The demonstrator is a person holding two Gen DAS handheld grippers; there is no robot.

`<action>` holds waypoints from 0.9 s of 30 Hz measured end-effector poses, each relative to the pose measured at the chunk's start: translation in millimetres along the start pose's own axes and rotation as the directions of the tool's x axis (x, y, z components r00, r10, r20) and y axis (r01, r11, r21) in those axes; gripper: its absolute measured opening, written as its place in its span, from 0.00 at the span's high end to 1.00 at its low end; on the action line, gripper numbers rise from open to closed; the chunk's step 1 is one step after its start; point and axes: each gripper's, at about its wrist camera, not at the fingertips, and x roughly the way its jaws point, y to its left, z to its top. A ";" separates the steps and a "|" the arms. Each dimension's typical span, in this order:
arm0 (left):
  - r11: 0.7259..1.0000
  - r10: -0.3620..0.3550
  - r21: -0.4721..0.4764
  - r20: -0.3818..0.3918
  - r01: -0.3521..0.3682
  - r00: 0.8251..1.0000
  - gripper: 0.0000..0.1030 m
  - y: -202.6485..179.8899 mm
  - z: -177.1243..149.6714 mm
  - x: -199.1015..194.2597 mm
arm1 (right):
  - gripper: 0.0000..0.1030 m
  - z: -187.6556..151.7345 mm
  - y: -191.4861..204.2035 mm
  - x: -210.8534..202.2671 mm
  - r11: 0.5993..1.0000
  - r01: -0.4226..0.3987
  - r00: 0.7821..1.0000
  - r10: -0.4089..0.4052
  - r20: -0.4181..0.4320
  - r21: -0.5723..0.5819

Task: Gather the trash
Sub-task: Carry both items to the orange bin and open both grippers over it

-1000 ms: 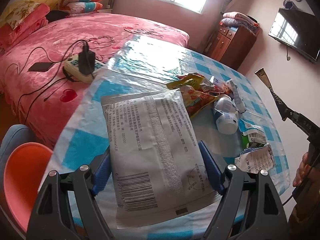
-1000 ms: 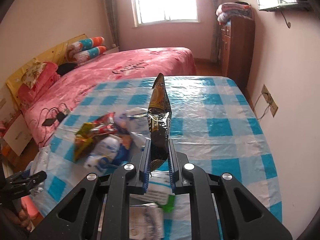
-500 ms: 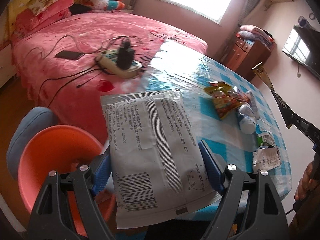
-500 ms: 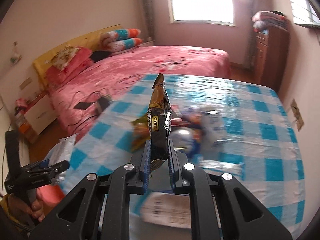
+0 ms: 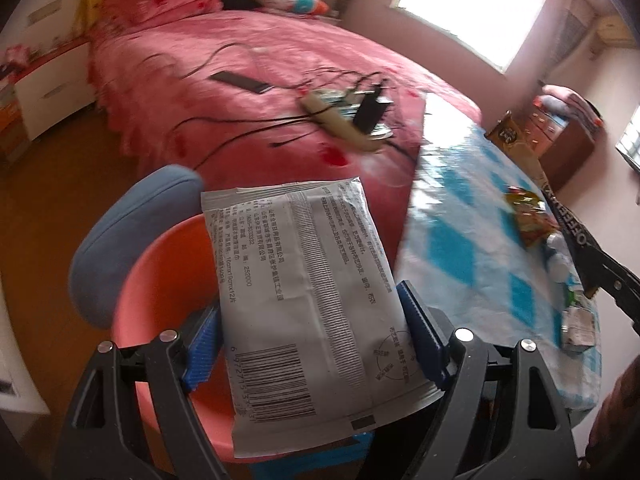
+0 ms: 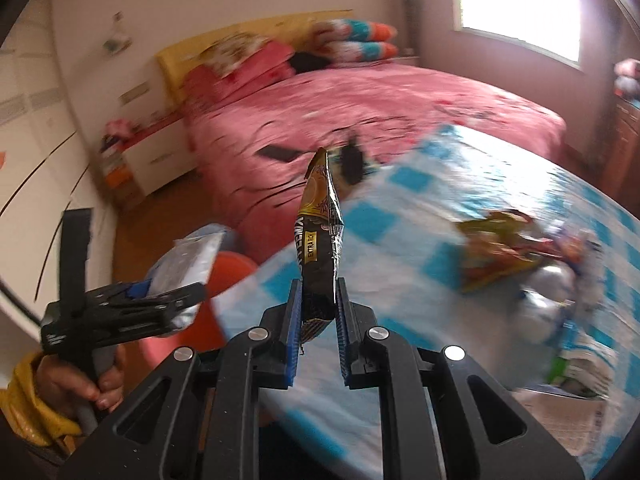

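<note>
White packet (image 5: 308,292) clamped in left claw (image 5: 312,348), dark wrapper (image 6: 320,236) pinched in right claw (image 6: 318,312)

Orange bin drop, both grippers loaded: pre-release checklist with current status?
1. Left gripper clamped on grey wipes pack: ok.
2. Right gripper shut on black snack wrapper: ok.
3. Grey pack over orange bin: ok, the bin shows directly beneath it.
4. Black wrapper over the bin: not ok, it hangs above the checked tablecloth edge.
5. Bin contents or room left: cannot tell, the pack hides the inside.
</note>
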 end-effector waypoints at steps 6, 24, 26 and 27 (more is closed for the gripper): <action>0.995 0.072 -0.067 -0.028 -0.074 0.997 0.21 39.9 -9.0 6.8 | 0.84 4.3 43.3 32.7 0.993 -0.101 0.993 0.098 -0.059 -0.062; 0.985 0.165 -0.051 -0.010 -0.166 0.986 0.18 48.4 -8.8 11.5 | 0.12 -12.0 -4.7 7.4 0.986 -0.110 0.991 0.098 0.092 0.128; 0.988 0.147 -0.036 -0.006 -0.148 0.989 0.18 39.8 -8.7 10.7 | 0.12 -17.9 -11.8 1.6 0.987 -0.086 0.990 0.070 0.119 0.136; 0.989 0.142 -0.029 -0.005 -0.142 0.990 0.18 35.9 -9.1 10.5 | 0.10 -23.6 -13.7 -3.0 0.987 -0.081 0.990 0.064 0.124 0.141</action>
